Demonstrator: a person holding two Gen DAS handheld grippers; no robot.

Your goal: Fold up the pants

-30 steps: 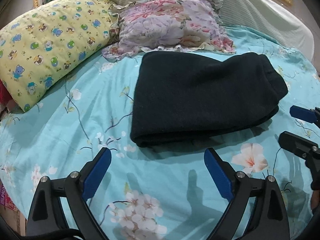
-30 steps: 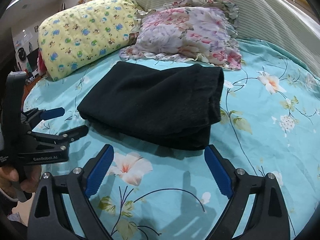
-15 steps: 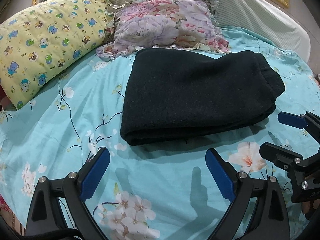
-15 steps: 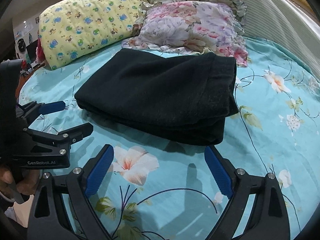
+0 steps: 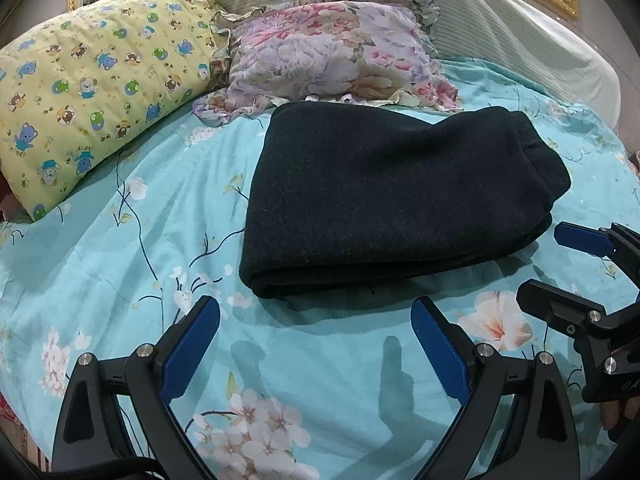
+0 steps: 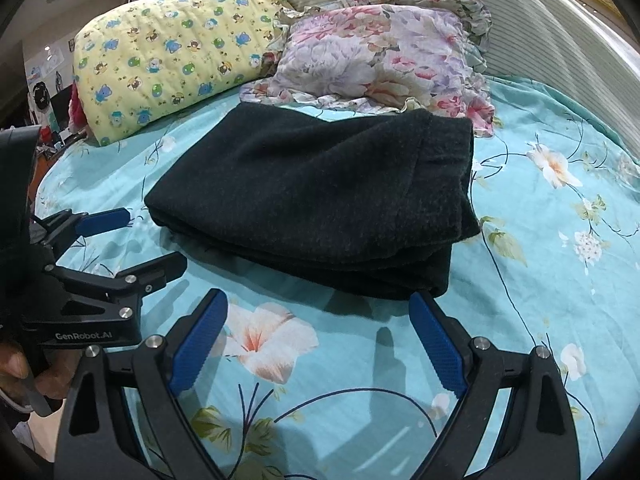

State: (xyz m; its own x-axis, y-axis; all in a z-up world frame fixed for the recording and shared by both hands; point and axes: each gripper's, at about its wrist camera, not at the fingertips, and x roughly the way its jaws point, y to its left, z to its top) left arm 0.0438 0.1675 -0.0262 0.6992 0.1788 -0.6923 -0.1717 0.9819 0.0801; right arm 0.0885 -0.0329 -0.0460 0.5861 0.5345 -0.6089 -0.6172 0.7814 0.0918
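The black pants (image 5: 392,200) lie folded into a thick rectangle on the turquoise flowered bedsheet (image 5: 152,248), just in front of the pillows. In the right wrist view the pants (image 6: 320,200) show stacked layers along the near edge and the waistband at the right. My left gripper (image 5: 316,316) hovers open a short way before the near folded edge, nothing between its blue pads. My right gripper (image 6: 320,312) is open too, its right finger close to the pants' near corner. Each gripper shows in the other's view: the right gripper (image 5: 548,264) and the left gripper (image 6: 152,240).
A yellow bear-print pillow (image 5: 88,96) and a ruffled floral pillow (image 5: 332,56) lie behind the pants. A striped white headboard cushion (image 5: 500,28) curves behind them. A hand (image 6: 24,376) holds the left gripper's handle. Bare sheet (image 6: 560,280) spreads to the right.
Both grippers moved in a little toward the pants, which now look larger and nearer. Both stayed open and the pants have not shifted.
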